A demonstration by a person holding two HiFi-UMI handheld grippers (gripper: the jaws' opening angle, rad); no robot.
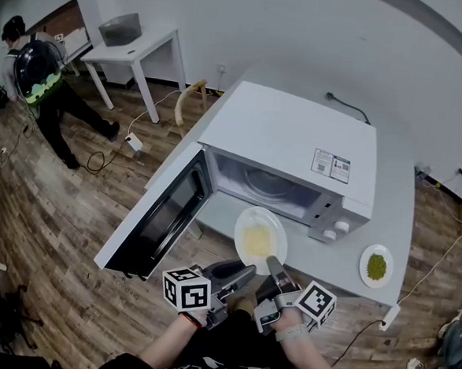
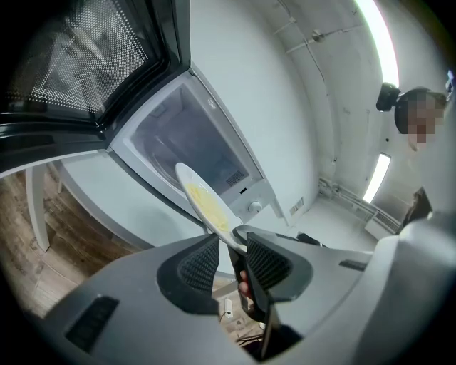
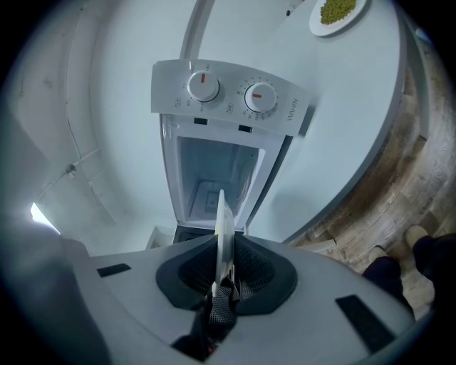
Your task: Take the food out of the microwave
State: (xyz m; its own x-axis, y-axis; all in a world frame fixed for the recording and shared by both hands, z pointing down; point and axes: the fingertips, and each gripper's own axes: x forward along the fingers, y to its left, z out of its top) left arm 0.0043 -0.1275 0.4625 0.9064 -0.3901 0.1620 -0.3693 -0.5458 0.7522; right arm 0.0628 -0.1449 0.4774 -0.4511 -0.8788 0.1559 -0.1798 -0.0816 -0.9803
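A white plate of yellow food point(image 1: 260, 239) hangs just in front of the open microwave point(image 1: 296, 149), outside its cavity point(image 1: 266, 186). My right gripper point(image 1: 275, 266) is shut on the plate's near rim. In the right gripper view the plate point(image 3: 222, 228) stands edge-on between the pads, with the right gripper point(image 3: 224, 267) clamped on it. My left gripper point(image 1: 244, 274) sits just left of that rim, open. In the left gripper view the left gripper point(image 2: 231, 260) has nothing between its pads, and the plate point(image 2: 206, 203) lies just beyond them.
The microwave door point(image 1: 162, 214) swings out to the left over the table edge. A small plate of green food point(image 1: 377, 266) rests on the table point(image 1: 394, 223) right of the microwave. A person point(image 1: 34, 71) stands far left by a white desk point(image 1: 138, 47). Cables lie on the wooden floor.
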